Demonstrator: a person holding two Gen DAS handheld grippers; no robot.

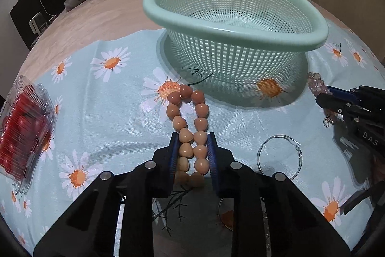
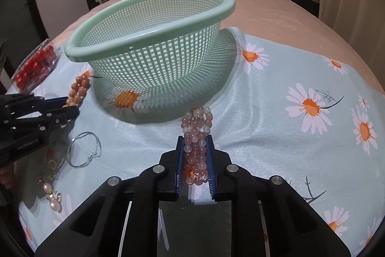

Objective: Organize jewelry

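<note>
White letters "DAS" on the right tool (image 1: pixel 323 100) body.

A bed (image 2: pixel 276 16) is covered by a daisy-print cloth (image 2: pixel 276 112), on which a green basket (image 2: pixel 154 23), bead bracelets, hoop earrings (image 1: pixel 279 158) and a clear box (image 1: pixel 24 129) are laid.

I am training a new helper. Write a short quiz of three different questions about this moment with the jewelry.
1. True or false: the green basket already holds jewelry.
2. Which tongs grip the pink bead bracelet? A) left tongs B) right tongs
3. Fill in: the thin silver hoop lies on the ____ cloth.

Key: 1. False, its inside looks bare. 2. B; the left tongs grip the tan bead bracelet. 3. Daisy-print.
</note>
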